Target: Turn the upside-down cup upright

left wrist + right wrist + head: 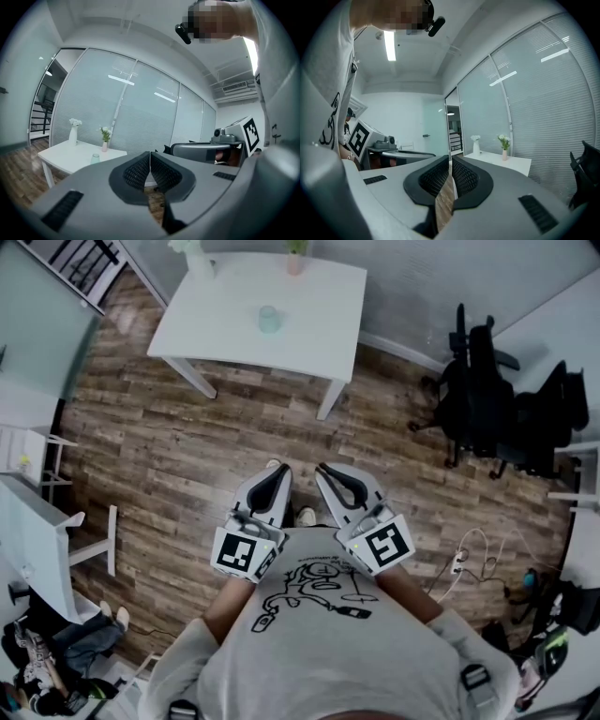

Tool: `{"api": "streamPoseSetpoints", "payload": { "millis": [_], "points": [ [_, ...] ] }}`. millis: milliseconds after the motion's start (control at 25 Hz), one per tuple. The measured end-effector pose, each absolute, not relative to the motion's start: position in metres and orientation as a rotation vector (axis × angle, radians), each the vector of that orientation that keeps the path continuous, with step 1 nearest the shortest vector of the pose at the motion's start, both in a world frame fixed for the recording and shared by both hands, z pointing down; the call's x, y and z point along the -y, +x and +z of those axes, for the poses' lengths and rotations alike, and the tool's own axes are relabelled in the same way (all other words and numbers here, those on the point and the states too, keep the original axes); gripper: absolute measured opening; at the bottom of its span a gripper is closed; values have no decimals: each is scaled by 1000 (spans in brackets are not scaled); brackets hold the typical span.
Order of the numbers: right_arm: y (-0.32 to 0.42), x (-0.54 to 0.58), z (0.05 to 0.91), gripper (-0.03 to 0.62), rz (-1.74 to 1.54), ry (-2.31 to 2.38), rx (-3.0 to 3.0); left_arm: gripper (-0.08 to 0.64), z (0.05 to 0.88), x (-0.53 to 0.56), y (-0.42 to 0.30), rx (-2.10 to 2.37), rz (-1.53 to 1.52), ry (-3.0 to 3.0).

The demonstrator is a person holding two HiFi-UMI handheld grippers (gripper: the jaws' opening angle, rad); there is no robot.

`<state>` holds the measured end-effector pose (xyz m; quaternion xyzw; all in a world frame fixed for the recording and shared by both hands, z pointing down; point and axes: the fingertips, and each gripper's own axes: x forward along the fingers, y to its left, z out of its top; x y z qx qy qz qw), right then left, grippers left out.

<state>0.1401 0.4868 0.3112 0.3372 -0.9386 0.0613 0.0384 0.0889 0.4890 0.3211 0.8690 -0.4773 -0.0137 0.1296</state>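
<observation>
- While I hold it by my chest, the left gripper (277, 471) is closed on nothing.
- My right gripper (325, 472), beside it, is likewise closed and empty.
- The cup (269, 319) stands on the white table (319, 296), well apart from both.

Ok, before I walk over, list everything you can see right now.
table: one, white, far end of the floor
cup: one, pale green, mid-table; too small to tell which way up
white vase: one, with white flowers, table's far edge
pink vase: one, with green sprig, table's far edge
office chairs: two, black, right side
floor: brown wood planks, throughout
left gripper: one, grey, shut, empty, held out front
right gripper: one, grey, shut, empty, beside the left
</observation>
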Motion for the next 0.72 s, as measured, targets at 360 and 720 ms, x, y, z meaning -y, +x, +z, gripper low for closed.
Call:
{"api": "streamPoseSetpoints", "payload": {
  "millis": [360, 720],
  "points": [
    [112, -450, 314, 44, 172, 1033, 2866, 9, 320, -451, 61, 1385, -72, 2541],
    [65, -394, 312, 44, 179, 1013, 2857, 9, 315, -395, 20, 1372, -78, 2554]
  ]
}}
